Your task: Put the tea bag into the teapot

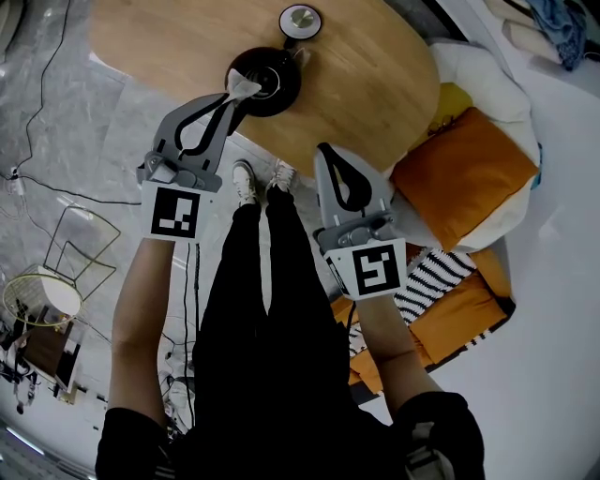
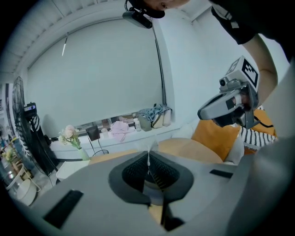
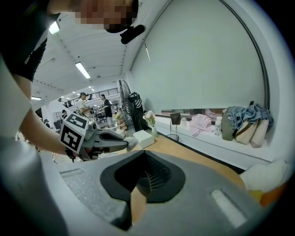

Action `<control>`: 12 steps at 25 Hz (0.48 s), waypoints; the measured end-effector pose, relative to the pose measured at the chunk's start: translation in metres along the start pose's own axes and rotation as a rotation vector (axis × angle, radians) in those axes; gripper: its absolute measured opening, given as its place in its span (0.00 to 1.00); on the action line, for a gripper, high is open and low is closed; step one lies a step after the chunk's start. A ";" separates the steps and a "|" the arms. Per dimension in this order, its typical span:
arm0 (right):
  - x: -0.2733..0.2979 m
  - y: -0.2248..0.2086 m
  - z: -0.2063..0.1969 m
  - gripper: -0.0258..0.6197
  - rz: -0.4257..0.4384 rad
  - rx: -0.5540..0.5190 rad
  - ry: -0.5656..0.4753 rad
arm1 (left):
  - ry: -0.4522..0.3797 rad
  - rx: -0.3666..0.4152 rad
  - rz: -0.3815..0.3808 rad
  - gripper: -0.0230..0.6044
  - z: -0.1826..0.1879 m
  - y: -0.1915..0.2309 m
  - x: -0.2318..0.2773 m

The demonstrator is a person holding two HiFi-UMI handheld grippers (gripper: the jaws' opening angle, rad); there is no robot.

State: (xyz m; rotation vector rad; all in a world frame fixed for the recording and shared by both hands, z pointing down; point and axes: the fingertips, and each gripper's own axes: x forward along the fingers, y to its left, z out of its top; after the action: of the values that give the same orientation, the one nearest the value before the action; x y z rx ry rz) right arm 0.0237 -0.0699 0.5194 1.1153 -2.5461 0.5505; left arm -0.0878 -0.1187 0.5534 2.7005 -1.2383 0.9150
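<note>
Grey plastic and nearest to us, the right tool [image 1: 325,152] sits by the near edge of the worktop with its jaws brought together on nothing. A little further out, the left tool [image 1: 239,91] has its jaws pinched on the small white paper tea bag [image 1: 246,87]. The bag sticks up from the jaw tips, right over the round black teapot [image 1: 281,80] on the oval light-wood worktop [image 1: 375,75].

We judge the tea bag to be very light, thin and limp. The paper would tear or crumple under a hard squeeze, so a gentle pinch on one edge or corner, as it is held now, looks right. Being so light, it may cling to the jaw pads instead of falling cleanly, so we would let it go low over the pot's mouth. We cannot tell whether it has a string or tag.

The teapot looks rigid and heavy enough to stay put. Its round dark lid with a silvery centre [image 1: 300,18] lies apart, beyond the pot, so the mouth appears open.

We can read no brand or label on the bag, pot or lid. The only print in view is the black-and-white square marker on each tool's cube [image 1: 173,211], and that is pattern, not text.
</note>
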 end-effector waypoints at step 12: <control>0.003 -0.008 -0.007 0.05 -0.017 0.010 0.006 | 0.120 -0.015 -0.036 0.05 -0.026 -0.004 0.029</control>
State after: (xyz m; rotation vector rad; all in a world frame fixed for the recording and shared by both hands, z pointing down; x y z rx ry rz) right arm 0.0285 -0.0731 0.5283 1.1363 -2.5292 0.5619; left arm -0.0837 -0.1290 0.5906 2.6044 -1.1649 1.0421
